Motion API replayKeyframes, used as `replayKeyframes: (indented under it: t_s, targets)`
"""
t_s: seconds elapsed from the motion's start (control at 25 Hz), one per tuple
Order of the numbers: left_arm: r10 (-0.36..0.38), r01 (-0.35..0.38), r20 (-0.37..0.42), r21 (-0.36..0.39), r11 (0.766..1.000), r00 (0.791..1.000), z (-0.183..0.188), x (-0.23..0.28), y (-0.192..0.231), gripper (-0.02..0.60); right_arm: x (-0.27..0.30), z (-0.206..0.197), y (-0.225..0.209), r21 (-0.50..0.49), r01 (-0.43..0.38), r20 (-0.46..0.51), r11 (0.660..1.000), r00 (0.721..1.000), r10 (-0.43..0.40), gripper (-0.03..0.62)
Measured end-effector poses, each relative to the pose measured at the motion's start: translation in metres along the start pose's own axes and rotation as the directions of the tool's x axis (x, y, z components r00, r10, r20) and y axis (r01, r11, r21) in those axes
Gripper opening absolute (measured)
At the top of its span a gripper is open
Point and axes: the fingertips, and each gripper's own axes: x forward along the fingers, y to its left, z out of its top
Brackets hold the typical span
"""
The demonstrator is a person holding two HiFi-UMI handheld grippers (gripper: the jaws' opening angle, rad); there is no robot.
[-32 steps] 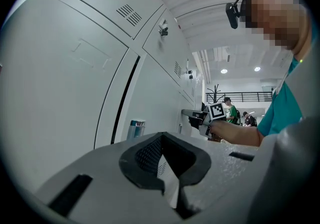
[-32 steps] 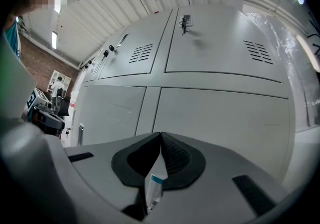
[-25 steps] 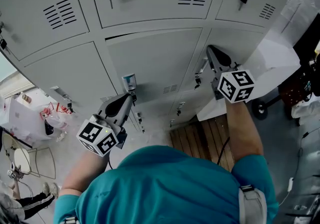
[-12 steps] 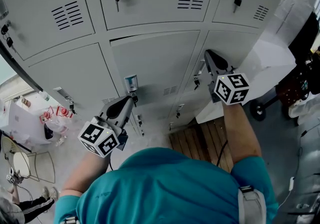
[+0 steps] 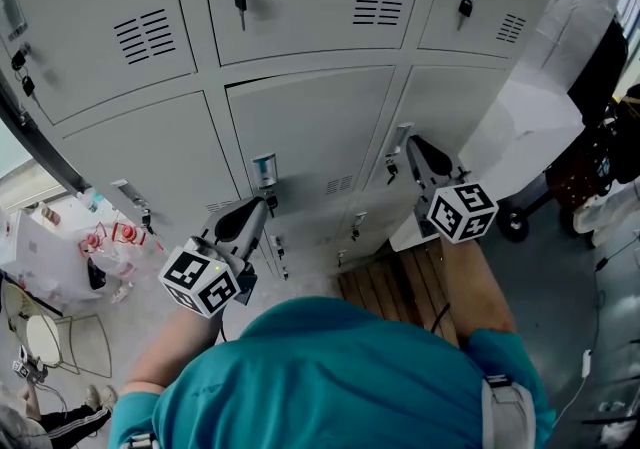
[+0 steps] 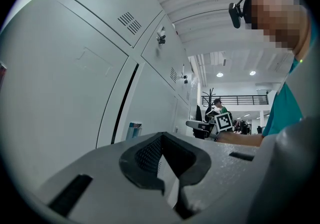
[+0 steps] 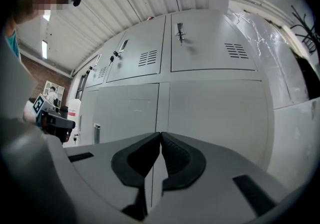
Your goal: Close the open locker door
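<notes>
Locker door [image 5: 315, 127]: the middle door of the middle row in the locker bank. It sits almost flush, but a thin dark line shows along its top edge and its left edge, so I judge it not fully seated.
Latch [image 5: 264, 169]: low on the door's left edge.
Left tongs [image 5: 261, 205]: pinched together and empty, pointing level at the door just below the latch. Contact can't be made out.
Right tongs [image 5: 411, 143]: pinched together on nothing, with the tip by the door's right edge, near the seam with the neighbouring door.
Step in hand: probably the final push home.
Doing it well: press the closed tips straight in on the left edge beside the latch, where leverage is likely best. Push steadily until the dark line disappears.
Risk: a sharp shove may make the door bounce back.
</notes>
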Motion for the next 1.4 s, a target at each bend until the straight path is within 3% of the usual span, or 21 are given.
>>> replayKeyframes:
  t_s: [0.52,0.8,0.96,1.08,1.24,1.32,1.4]
  targets:
    - [-0.047,0.047,-0.009,-0.03,0.998,0.999,-0.011,0.001,-0.005,0.003,-0.044,-0.058,0.059,0.117,-0.108,-0.036,0.987,0.993,0.113,0.009]
    - [-0.073,0.073,-0.014,-0.05,0.996,0.997,-0.016,0.0,-0.009,0.005,-0.049,-0.069,0.075,0.111,-0.134,-0.063,0.985,0.988,0.142,0.009]
    - [-0.077,0.076,-0.019,-0.059,0.995,0.997,-0.019,-0.002,-0.009,0.003,-0.05,-0.076,0.073,0.1,-0.118,-0.083,0.988,0.988,0.127,0.009]
    - [-0.074,0.073,-0.02,-0.058,0.996,0.997,-0.019,-0.003,-0.007,0.004,-0.045,-0.087,0.052,0.091,-0.061,-0.125,0.994,0.99,0.072,0.009]
    - [-0.061,0.06,-0.026,-0.055,0.997,0.998,-0.022,-0.005,-0.006,0.003,-0.033,-0.109,0.017,0.161,0.013,-0.195,0.987,0.981,0.019,0.011]
    - [-0.055,0.053,-0.035,-0.052,0.997,0.998,-0.025,-0.006,-0.007,0.004,-0.028,-0.113,0.018,0.211,0.008,-0.205,0.977,0.978,0.036,0.028]
    - [-0.049,0.047,-0.04,-0.052,0.998,0.998,-0.028,-0.008,-0.008,0.004,-0.018,-0.11,0.04,0.22,-0.053,-0.196,0.974,0.976,0.097,0.048]
